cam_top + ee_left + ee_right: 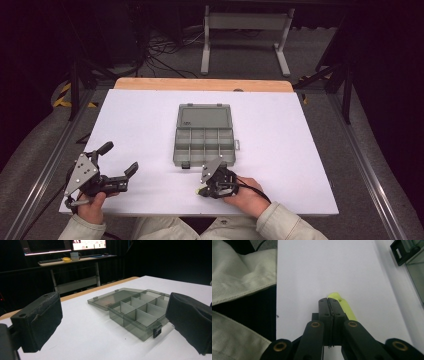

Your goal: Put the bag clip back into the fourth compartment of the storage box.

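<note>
Lying just beside the closed right claw: yellow-green piece.

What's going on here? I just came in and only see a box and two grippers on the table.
A person sits at a white table with a gripper in each hand. An open grey compartment box lies in the middle, its lid folded back flat and its compartments looking empty. The left gripper rests open near the front left. The right gripper, just in front of the box, has its jaws pressed together beside a small yellow-green object; whether they grip it is unclear.
</note>
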A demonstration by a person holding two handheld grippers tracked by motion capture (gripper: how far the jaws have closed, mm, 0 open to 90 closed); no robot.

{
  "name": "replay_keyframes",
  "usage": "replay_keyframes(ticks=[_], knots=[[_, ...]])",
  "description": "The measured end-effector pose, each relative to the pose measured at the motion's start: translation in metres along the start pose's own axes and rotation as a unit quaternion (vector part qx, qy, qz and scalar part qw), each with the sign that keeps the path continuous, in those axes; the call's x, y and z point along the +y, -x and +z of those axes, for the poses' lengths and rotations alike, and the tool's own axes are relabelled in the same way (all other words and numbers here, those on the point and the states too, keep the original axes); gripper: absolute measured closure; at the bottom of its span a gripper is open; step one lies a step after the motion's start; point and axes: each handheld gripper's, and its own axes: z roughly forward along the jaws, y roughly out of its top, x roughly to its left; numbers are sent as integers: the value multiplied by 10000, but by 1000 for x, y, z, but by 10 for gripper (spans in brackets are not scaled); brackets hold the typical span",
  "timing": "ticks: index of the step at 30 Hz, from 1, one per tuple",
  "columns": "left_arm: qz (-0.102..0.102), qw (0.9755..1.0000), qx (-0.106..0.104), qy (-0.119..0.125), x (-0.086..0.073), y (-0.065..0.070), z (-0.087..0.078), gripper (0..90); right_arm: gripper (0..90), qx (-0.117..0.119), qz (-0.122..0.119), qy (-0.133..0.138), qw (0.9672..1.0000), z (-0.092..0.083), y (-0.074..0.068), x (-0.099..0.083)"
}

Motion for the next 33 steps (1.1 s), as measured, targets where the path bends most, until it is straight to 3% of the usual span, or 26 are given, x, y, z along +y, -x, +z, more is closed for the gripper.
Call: replay_keyframes(ticks=[14, 24, 27, 30, 33], knots=[[-1, 10000, -5, 9, 0, 0, 0, 14, 900, -131, 160, 74, 9998, 7, 5, 9], [-3, 10000, -15, 18, 0, 0, 0, 14, 898, -48, 68, 272, 9996, 1, 3, 11], [-2, 10000, -16, 18, 0, 0, 0, 14, 770, -84, 79, 425, 9990, -8, 0, 13], [-2, 10000, -13, 11, 0, 0, -1, 14, 469, -130, 38, 504, 9986, -14, 1, 14], [-9, 10000, -10, 23, 0, 0, 0, 14, 288, -179, 122, 534, 9983, -18, 2, 14]])
